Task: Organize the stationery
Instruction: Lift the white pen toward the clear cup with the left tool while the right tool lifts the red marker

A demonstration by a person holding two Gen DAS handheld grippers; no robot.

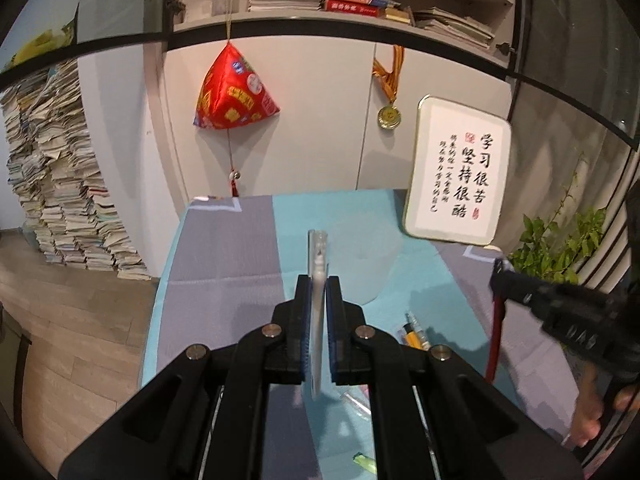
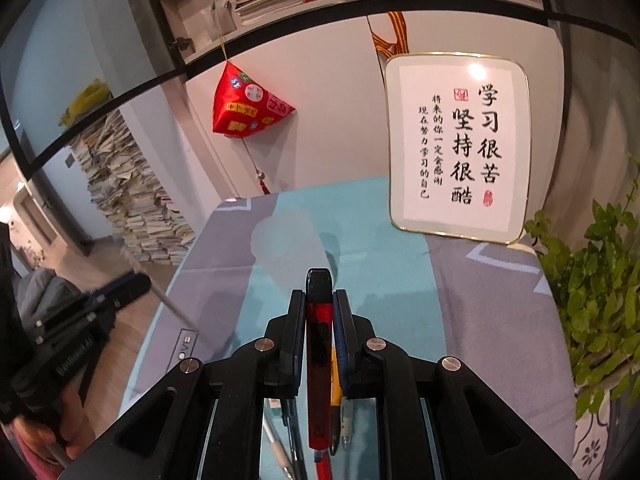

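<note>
My left gripper (image 1: 319, 280) is shut on a thin translucent ruler-like strip (image 1: 318, 252), seen edge-on and held above the table. In the right wrist view the same strip (image 2: 176, 308) slants down from the left gripper (image 2: 140, 280). My right gripper (image 2: 319, 294) is shut on a red utility knife (image 2: 319, 332) with a black tip. In the left wrist view the knife (image 1: 495, 344) hangs below the right gripper (image 1: 499, 274). A frosted plastic cup (image 2: 286, 240) stands on the cloth ahead of both. Several pens (image 2: 344, 416) lie under the right gripper, and a yellow one (image 1: 416, 334) shows in the left wrist view.
The table carries a teal and grey cloth (image 2: 460, 300). A framed calligraphy board (image 2: 456, 148) leans at the back right, with a potted plant (image 2: 600, 288) beside it. A red hanging ornament (image 1: 230, 92) and a medal (image 1: 389, 116) are on the cabinet behind. Stacked books (image 1: 60, 184) stand on the floor at left.
</note>
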